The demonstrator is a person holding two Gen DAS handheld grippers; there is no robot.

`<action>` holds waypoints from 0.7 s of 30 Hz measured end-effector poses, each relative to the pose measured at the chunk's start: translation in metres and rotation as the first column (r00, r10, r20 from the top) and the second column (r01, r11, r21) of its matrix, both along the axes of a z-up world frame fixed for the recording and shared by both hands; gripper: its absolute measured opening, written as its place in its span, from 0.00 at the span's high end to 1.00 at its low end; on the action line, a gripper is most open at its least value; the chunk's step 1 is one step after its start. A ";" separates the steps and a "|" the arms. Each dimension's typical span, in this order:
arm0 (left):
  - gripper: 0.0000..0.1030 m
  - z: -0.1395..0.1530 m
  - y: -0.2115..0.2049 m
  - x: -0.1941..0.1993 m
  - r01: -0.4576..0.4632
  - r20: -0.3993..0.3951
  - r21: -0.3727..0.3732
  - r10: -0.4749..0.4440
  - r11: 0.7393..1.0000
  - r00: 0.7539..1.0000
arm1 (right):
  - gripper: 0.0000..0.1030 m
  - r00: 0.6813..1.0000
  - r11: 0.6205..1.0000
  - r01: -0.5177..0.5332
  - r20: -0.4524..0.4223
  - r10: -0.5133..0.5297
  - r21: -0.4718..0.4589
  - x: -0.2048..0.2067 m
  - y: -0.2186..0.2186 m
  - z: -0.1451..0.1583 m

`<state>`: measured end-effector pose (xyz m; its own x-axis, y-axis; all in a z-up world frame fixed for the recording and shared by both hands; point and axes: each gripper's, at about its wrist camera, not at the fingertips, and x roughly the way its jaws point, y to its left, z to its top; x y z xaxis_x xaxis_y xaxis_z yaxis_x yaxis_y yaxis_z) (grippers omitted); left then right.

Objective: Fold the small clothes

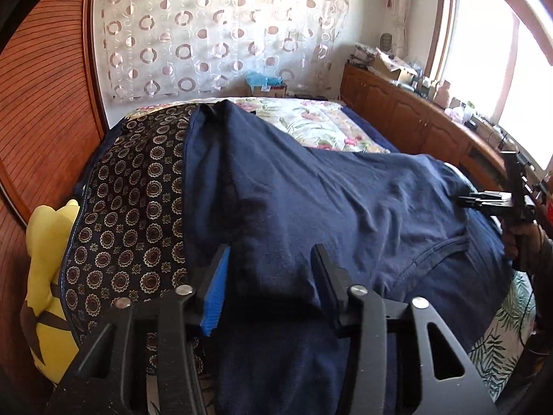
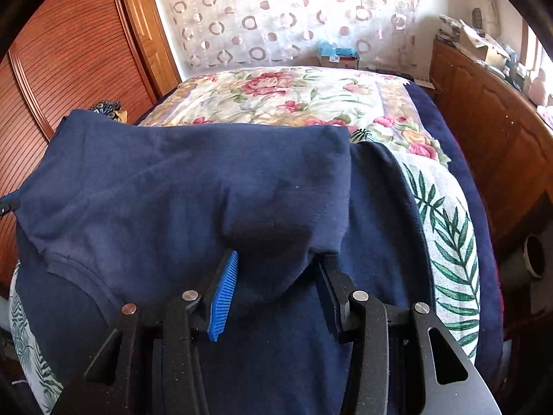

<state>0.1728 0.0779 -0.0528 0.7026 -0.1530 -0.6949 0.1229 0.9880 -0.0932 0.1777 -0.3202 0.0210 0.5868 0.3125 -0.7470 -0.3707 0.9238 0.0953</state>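
Floral bedspread [image 2: 293, 93] runs to 12 o'clock. Navy garment [image 1: 345, 200] draped mid-bed, folded flap over it. Patterned dark cloth [image 1: 131, 207] at 9, wooden cabinets [image 1: 408, 114] at 2. Left gripper [image 1: 269, 269] and right gripper [image 2: 276, 276] both spread wide, fabric bunched between fingers.

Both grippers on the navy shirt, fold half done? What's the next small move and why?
Probably carry both grippers forward together and lay the lifted flap flat. The left gripper and right gripper each have a bunched fold of the navy shirt between wide-set fingers, raised over the rest of the garment on the bed. Whether either is actually clamping is unclear.
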 end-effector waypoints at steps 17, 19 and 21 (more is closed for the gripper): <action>0.92 0.047 -0.004 -0.034 0.016 0.146 -0.068 -0.005 0.998 0.989 | 0.97 0.977 0.992 -0.053 0.213 0.027 0.116 -0.039 -0.036 0.058; 0.92 0.046 -0.001 -0.046 0.012 0.145 -0.078 0.000 0.997 0.989 | 0.97 0.975 0.992 -0.051 0.221 0.024 0.118 -0.054 -0.044 0.063; 0.92 0.045 0.000 -0.056 0.011 0.142 -0.086 0.001 0.996 0.990 | 0.97 0.973 0.992 -0.048 0.230 0.021 0.113 -0.067 -0.044 0.063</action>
<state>0.1167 0.0780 -0.0082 0.7921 -0.2118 -0.5725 0.1459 0.9764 -0.1593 0.1103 -0.3646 0.0841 0.7250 0.4125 -0.5516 -0.4264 0.8977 0.1108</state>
